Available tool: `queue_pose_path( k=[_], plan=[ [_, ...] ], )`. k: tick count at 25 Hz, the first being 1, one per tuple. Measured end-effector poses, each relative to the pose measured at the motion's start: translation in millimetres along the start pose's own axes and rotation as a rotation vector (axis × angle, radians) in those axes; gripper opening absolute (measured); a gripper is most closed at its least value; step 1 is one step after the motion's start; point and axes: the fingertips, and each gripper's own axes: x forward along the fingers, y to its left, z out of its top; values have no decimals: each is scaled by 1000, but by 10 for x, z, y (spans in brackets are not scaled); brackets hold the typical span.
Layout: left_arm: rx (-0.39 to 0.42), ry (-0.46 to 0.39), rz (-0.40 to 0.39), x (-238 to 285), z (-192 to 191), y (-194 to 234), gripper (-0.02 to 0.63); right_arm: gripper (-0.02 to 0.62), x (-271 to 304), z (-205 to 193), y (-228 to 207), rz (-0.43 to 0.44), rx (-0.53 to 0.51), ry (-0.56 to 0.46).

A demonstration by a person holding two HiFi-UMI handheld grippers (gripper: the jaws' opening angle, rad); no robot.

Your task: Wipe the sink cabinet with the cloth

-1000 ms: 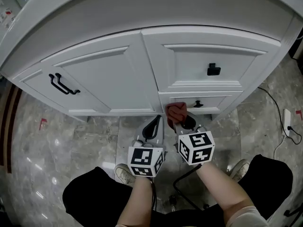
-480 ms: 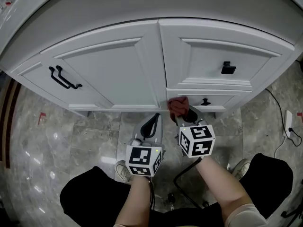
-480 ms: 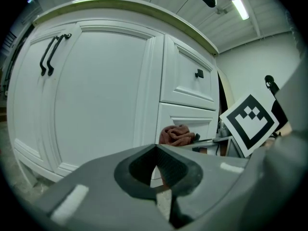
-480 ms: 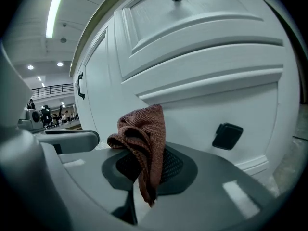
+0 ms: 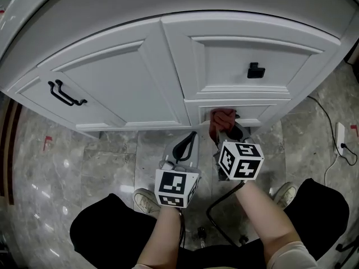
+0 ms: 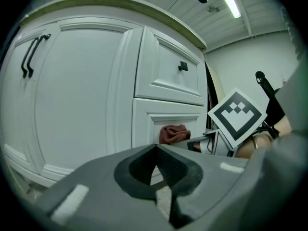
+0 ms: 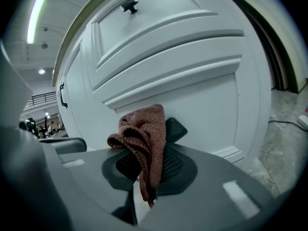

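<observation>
The white sink cabinet point(image 5: 140, 88) fills the upper head view, with a left door, an upper drawer and a low drawer point(image 5: 255, 114). A reddish-brown cloth point(image 5: 222, 118) is pressed against the low drawer's front, and my right gripper point(image 5: 222, 130) is shut on it. In the right gripper view the cloth point(image 7: 143, 137) bunches up between the pads, with the drawer's black knob point(image 7: 175, 128) just behind it. My left gripper point(image 5: 189, 139) hangs left of it, off the cabinet, shut and empty. The left gripper view shows those tips point(image 6: 156, 150) meeting and the cloth point(image 6: 173, 134) beyond.
A black bar handle point(image 5: 65, 93) is on the left door and a black knob point(image 5: 256, 70) on the upper drawer. A white power strip point(image 5: 340, 138) with its cable lies on the marble floor at right. The person's shoes point(image 5: 146, 202) and knees are below.
The right gripper has slid the cloth to the right along the low drawer's front, up to its knob. The left gripper has stayed about where it was.
</observation>
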Motion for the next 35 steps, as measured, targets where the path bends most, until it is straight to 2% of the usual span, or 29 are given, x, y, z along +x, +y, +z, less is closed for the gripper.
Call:
queue_pose_path(
  k=[8, 16, 19, 23, 28, 32, 35],
  plan=[
    [-13, 1, -30, 153, -5, -216, 2, 80, -194, 42, -145, 7, -28, -11],
    [17, 5, -76, 282, 3, -466, 2, 81, -357, 120, -338, -13, -55, -52],
    [14, 8, -75, 313, -4, -477, 2, 81, -366, 126, -404, -26, -40, -57],
    [11, 6, -77, 350, -3, -487, 2, 80, -370, 140, -589, -83, -3, -76],
    [18, 25, -93, 402, -69, -539, 2, 80, -280, 181, -728, -79, 55, -67],
    [11, 23, -87, 443, -74, -523, 2, 81, -269, 201, -747, -71, 14, -69],
    [7, 20, -91, 484, -69, -557, 2, 81, -334, 244, -843, -99, -12, -81]
  ],
)
